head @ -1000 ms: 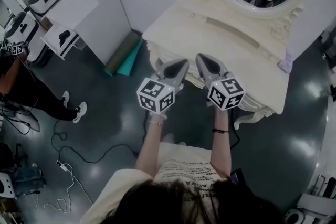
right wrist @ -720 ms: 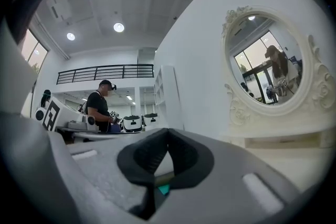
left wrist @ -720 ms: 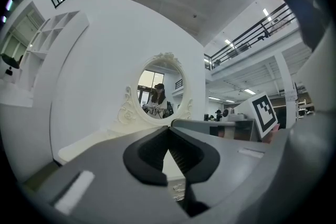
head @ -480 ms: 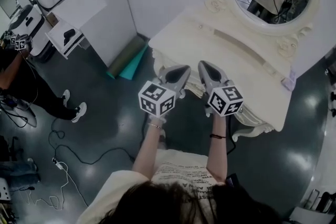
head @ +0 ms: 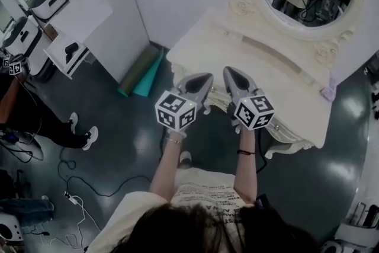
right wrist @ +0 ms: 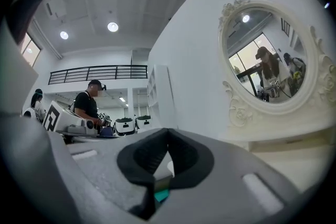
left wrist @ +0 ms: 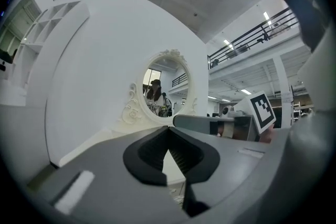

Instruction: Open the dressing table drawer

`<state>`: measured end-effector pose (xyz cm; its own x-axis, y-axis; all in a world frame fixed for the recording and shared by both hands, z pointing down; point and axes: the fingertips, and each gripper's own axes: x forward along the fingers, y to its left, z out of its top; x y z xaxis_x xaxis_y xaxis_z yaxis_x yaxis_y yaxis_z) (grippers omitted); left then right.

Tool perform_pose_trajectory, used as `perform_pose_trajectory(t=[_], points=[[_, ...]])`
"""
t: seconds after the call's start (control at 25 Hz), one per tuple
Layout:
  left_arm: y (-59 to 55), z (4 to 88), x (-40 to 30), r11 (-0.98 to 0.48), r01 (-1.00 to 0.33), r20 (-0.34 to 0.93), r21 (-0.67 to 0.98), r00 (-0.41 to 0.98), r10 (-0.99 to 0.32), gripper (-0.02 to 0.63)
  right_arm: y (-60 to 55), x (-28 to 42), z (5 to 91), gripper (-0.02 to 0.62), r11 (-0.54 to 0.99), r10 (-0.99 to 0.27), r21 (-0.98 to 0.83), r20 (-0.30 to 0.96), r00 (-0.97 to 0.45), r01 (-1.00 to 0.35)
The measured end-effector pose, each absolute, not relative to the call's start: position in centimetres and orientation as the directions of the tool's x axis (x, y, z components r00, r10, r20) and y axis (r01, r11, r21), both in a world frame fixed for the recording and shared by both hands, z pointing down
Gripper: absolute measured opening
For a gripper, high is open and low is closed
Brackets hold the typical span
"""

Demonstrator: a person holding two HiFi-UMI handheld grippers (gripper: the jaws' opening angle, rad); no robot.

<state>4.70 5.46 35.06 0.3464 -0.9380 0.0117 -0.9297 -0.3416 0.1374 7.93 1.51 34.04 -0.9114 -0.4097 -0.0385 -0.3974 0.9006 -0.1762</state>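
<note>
Dressing table (head: 272,86): long axis upper left to lower right, front just ahead of both jaws. Left gripper (head: 206,77) and right gripper (head: 229,71) have their jaws closed and empty. The drawer cannot be made out. Only the gripper views show the mirror (left wrist: 167,86) frontally.

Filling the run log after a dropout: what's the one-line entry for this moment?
phase: pre-grasp | left gripper: shut, empty, at table front edge | right gripper: shut, empty, beside it | drawer: front unseen, nothing pulled out
</note>
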Motion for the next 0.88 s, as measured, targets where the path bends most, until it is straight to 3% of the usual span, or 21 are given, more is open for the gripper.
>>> perform_pose_trajectory(t=[0.88], points=[[2.2,35.6,-3.3,-0.444,-0.881,-0.007,0.161,0.449,-0.894,-0.002,-1.0,1.4,35.5,0.003,0.844,-0.516,-0.171,-0.004,-0.857,-0.508]])
